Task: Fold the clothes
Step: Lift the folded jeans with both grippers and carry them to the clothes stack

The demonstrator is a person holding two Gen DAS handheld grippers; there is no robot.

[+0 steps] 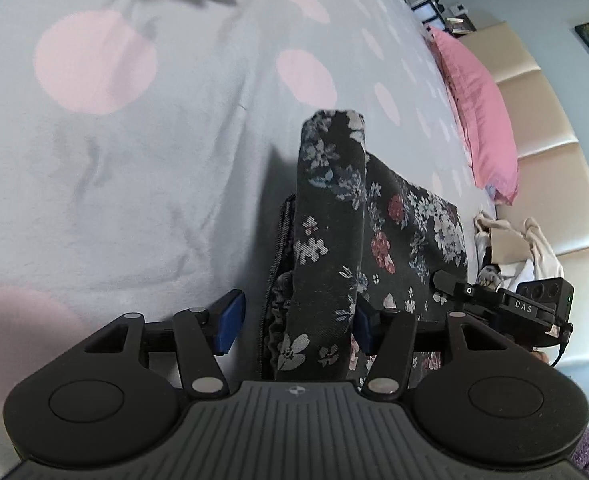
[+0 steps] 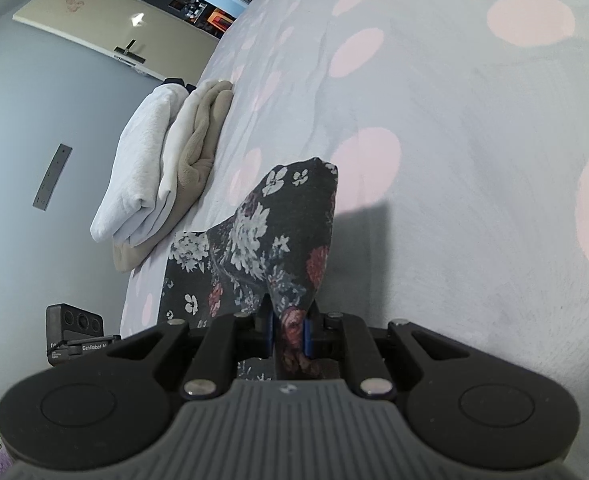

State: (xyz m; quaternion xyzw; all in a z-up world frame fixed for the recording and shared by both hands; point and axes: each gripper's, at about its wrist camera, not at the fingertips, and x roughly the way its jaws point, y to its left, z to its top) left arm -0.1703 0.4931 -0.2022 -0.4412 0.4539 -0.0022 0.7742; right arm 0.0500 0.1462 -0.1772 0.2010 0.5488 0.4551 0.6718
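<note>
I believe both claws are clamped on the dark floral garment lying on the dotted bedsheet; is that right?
Not quite. Only the right claw is clamped on the dark floral garment. The left wrist view shows the left claw open, its left pad clear of the cloth. The dotted bedsheet part is correct.
</note>
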